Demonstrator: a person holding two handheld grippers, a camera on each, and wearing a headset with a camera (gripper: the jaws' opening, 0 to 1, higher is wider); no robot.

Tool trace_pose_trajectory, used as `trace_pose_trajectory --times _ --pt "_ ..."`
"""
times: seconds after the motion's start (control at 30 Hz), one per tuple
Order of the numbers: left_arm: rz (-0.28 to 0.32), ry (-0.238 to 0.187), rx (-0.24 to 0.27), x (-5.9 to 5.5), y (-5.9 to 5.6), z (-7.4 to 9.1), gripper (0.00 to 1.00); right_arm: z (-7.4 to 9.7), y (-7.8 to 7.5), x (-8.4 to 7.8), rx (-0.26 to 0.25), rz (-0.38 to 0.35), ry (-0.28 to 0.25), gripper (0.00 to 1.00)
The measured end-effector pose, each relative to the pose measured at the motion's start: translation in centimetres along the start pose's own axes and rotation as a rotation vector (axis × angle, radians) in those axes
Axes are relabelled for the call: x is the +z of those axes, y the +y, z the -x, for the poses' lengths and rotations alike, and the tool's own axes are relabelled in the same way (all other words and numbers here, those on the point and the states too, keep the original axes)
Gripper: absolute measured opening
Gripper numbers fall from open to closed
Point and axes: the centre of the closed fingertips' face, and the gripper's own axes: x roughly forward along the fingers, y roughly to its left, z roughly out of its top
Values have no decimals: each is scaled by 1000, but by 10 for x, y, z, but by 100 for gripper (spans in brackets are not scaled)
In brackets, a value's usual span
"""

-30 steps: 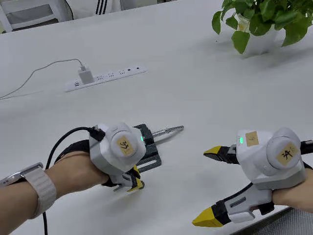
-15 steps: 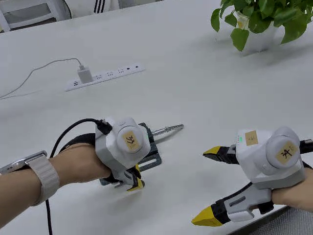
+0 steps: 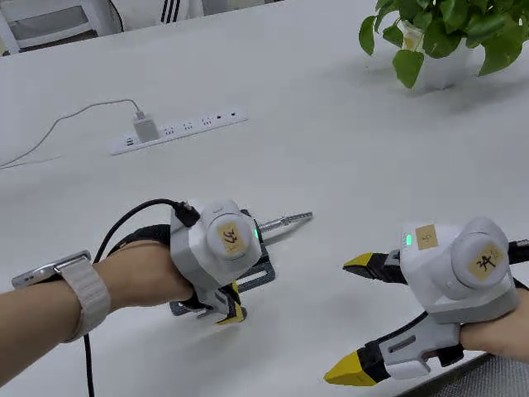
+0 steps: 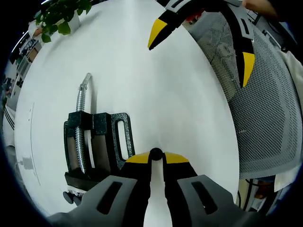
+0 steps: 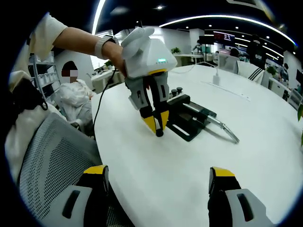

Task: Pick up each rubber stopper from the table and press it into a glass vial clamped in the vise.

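Near table (image 3: 347,141) edge, left hand-held gripper (image 4: 155,159) pinches stopper (image 5: 159,133) beside vise (image 4: 105,135).

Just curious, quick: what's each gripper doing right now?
Left gripper: shut on a stopper.
Right gripper: open, holding nothing.

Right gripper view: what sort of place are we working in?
Probably an open-plan office: a large white table, a mesh office chair beside it, a power strip and potted plant on it.
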Motion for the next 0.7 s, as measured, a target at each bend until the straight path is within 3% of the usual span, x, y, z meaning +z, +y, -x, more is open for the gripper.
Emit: trace_pose_trajectory --times 0.43,0.57,0.7 --pt "34 17 -2 -2 1 -1 5 -3 2 2 7 -9 -5 85" --pt "113 12 11 -3 3 0 5 -7 6 7 18 -17 -18 84" --pt "171 -26 34 -4 3 2 4 -9 9 12 25 -15 -25 84"
